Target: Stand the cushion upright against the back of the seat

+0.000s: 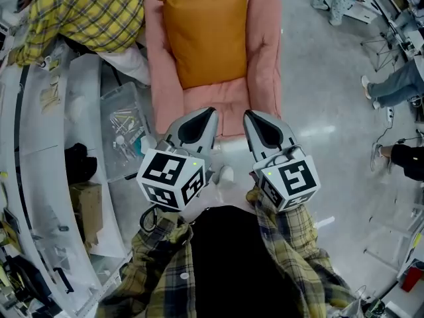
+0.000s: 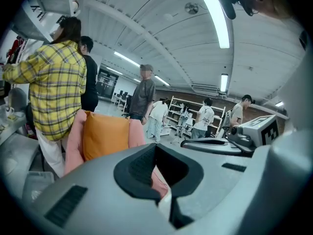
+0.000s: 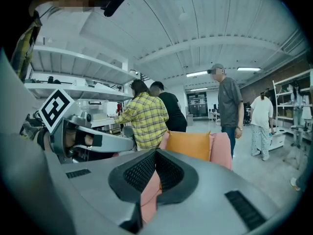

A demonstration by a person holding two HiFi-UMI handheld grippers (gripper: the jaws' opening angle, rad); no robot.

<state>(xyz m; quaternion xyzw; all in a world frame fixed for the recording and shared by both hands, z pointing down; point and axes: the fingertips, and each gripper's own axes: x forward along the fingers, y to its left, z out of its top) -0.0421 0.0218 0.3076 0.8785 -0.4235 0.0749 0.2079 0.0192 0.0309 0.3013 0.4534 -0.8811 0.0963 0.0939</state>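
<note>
An orange cushion (image 1: 207, 35) stands upright against the back of a pink armchair (image 1: 265, 52); bare pink seat shows in front of it. My left gripper (image 1: 209, 113) and right gripper (image 1: 250, 116) hover side by side just short of the seat's front edge, both shut and holding nothing. In the left gripper view the cushion (image 2: 105, 136) rises above my left gripper (image 2: 159, 173), against the pink chair back (image 2: 73, 141). The right gripper view shows the cushion (image 3: 188, 145) and the chair (image 3: 222, 148) beyond the right gripper (image 3: 155, 177).
A person in a yellow plaid shirt (image 1: 79, 12) stands at the chair's left, by a white workbench (image 1: 40, 144). A clear plastic bin of hardware (image 1: 126, 134) lies on the floor beside the chair. Other people's legs (image 1: 397, 85) are at the right.
</note>
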